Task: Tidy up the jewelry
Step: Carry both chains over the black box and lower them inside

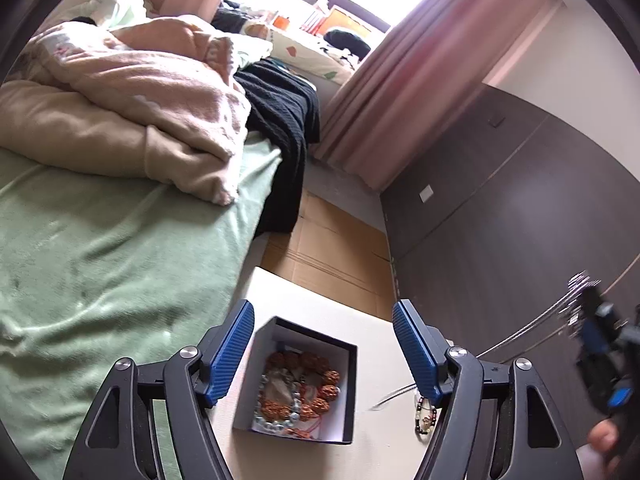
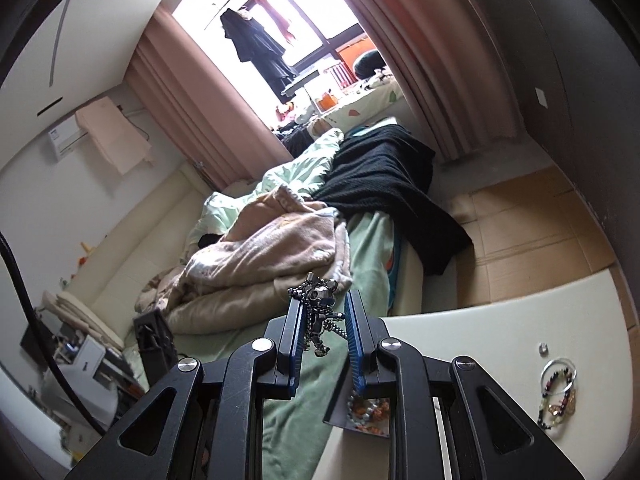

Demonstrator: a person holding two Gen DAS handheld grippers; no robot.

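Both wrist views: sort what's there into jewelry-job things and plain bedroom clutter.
Job things:
- open box with bead bracelets inside
- loose bracelets on the white board
- small ring
- metal figure pendant on a ball chain, held in the right tongs
- left tongs, open over the box

Clutter:
- blankets
- black knit
- curtains
- cardboard

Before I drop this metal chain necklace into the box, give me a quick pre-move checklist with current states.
1. Necklace held by the right gripper: ok, chain and pendant sit between the jaws.
2. Box open, no lid on it: ok.
3. Room in the box: cannot tell; brown beads already cover much of the floor.
4. Left gripper clear of the box: not ok, its open jaws frame it from above.
5. Necklace fully lifted: ok in the left view, chain hangs off the white surface.
6. Loose bracelets out of the way: ok, beside the box.
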